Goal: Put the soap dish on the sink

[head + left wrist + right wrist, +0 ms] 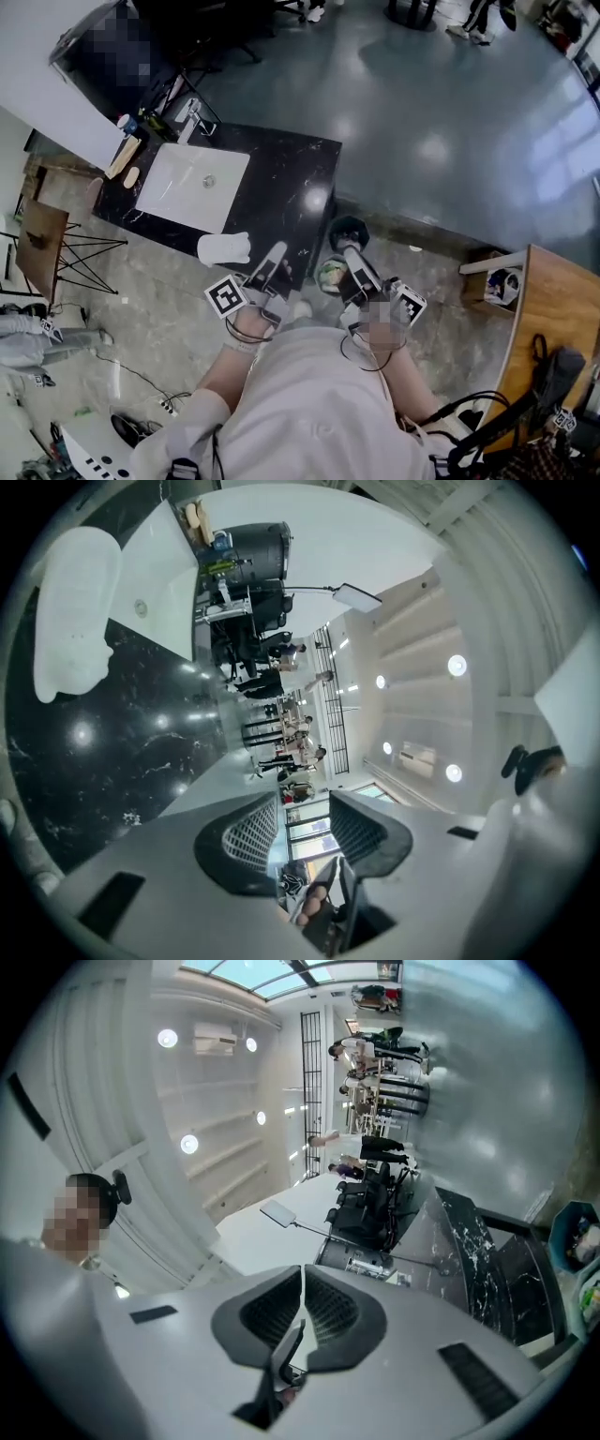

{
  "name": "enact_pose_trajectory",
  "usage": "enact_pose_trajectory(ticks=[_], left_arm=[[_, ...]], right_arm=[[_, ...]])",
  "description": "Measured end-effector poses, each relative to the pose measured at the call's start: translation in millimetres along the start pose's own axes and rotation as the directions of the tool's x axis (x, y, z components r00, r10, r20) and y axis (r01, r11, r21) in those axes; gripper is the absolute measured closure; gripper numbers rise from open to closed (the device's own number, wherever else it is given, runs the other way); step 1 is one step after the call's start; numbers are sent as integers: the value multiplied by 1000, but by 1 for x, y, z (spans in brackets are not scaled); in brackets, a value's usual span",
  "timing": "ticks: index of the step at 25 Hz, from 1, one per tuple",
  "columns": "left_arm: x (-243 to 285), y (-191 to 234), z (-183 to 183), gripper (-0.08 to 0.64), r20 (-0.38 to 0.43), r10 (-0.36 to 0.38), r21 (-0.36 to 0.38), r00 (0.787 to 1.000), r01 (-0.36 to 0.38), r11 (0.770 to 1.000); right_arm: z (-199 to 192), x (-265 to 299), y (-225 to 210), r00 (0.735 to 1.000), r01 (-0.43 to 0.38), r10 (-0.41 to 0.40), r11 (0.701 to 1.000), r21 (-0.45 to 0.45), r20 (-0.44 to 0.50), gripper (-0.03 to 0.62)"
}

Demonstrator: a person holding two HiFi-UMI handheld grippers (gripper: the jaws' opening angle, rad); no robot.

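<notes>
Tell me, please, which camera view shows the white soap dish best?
The head view: the soap dish lies whole on the black counter, just outside the basin. The left gripper view shows it bigger but warped at the frame's edge; the right gripper view misses it.
</notes>
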State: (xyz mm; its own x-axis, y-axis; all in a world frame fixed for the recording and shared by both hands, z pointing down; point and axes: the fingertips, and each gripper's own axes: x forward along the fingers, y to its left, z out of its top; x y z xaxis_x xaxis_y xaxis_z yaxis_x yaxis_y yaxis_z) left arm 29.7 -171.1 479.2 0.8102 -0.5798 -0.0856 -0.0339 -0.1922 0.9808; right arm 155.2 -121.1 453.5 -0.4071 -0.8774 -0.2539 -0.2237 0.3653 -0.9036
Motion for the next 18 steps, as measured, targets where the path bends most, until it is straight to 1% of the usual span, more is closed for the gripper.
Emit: enact_pose_trajectory(ticks=[4,9,15,18], left_arm=[[22,-8,-20,419,-67,-32,0,997,32,999],[41,-11,-37,453,-112,-44,-2,993,44,999],[55,-14,-48,464,-144,-50,-15,988,48,999],[59,-14,-51,466,-155,-48,-18,987,46,999]], right_arm=[[23,-22,-5,997,19,-18,1000,-9,76,568],[45,-45,-9,989,33,-30,999,-17,142,569],[59,-54,-6,988,42,-32,997,-67,152,569],[59,-53,-6,989,44,-33,997,-70,147,569]])
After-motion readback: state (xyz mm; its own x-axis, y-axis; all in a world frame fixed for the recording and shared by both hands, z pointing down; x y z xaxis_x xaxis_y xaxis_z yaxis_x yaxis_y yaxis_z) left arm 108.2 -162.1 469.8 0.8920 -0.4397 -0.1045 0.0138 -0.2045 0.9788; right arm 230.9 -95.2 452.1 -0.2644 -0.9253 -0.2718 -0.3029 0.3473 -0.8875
